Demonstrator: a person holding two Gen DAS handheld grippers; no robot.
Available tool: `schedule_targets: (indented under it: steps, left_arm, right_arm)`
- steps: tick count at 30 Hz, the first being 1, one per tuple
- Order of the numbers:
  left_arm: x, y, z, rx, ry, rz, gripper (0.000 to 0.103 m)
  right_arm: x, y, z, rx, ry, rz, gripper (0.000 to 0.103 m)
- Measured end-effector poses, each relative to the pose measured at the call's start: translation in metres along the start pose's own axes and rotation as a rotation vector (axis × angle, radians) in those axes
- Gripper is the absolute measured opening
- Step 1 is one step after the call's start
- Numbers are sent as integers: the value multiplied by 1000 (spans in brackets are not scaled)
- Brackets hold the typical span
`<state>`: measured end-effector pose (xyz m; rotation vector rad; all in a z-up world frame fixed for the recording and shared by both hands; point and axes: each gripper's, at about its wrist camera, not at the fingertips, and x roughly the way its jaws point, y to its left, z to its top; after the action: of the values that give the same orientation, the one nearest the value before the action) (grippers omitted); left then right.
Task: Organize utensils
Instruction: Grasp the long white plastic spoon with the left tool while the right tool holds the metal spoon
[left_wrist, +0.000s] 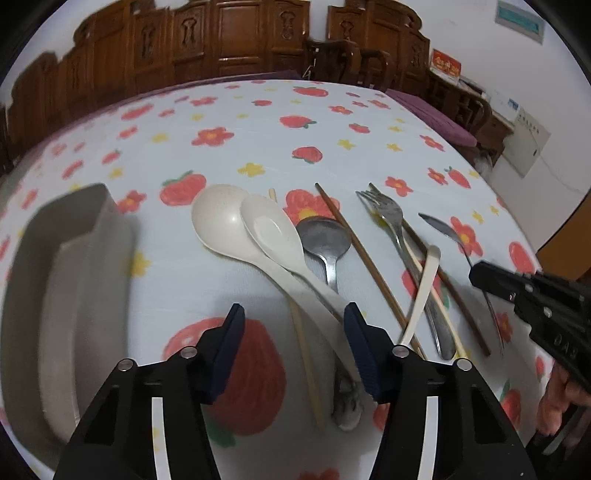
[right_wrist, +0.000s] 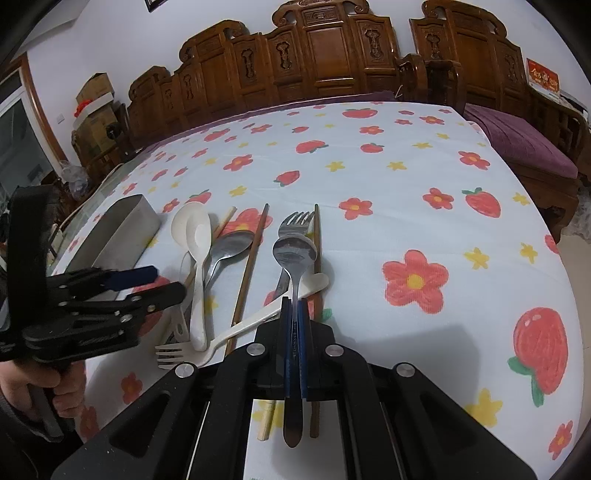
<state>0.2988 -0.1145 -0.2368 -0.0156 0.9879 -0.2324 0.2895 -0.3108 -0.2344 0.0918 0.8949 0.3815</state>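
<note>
My right gripper (right_wrist: 293, 306) is shut on the handle of a metal spoon (right_wrist: 294, 253) and holds it above the other utensils; it also shows at the right of the left wrist view (left_wrist: 480, 273). My left gripper (left_wrist: 293, 314) is open, its jaws either side of the white spoon handles. On the cloth lie two white spoons (left_wrist: 221, 221) (left_wrist: 271, 229), a metal spoon (left_wrist: 324, 236), a metal fork (left_wrist: 384, 212), a white plastic fork (right_wrist: 173, 352) and brown chopsticks (left_wrist: 354, 247). A grey utensil holder (left_wrist: 74, 258) lies at the left.
The table has a white cloth with red flowers and strawberries (right_wrist: 413, 284). Carved wooden chairs (right_wrist: 332, 55) stand behind it, and a purple cushioned seat (right_wrist: 524, 144) at the right. Cardboard boxes (right_wrist: 94, 107) are stacked at the far left.
</note>
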Motion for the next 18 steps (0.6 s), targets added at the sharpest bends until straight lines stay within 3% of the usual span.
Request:
schedule_targets:
  steps: [4, 6, 9, 12, 18]
  left_arm:
    - [6, 0, 3, -25, 4, -44, 35]
    - [6, 0, 4, -39, 7, -76, 18]
    - [5, 2, 4, -59, 20, -99, 10]
    - [1, 6, 4, -75, 17, -103, 3]
    - [-19, 9, 3, -44, -4, -105, 3]
  right_arm:
    - [1, 0, 0, 8, 2, 2, 4]
    - [0, 1, 0, 10, 1, 4, 4]
    - [0, 2, 0, 9, 0, 6, 4]
    - [1, 3, 0, 5, 4, 5, 4]
    - [-4, 11, 1, -2, -9, 5, 4]
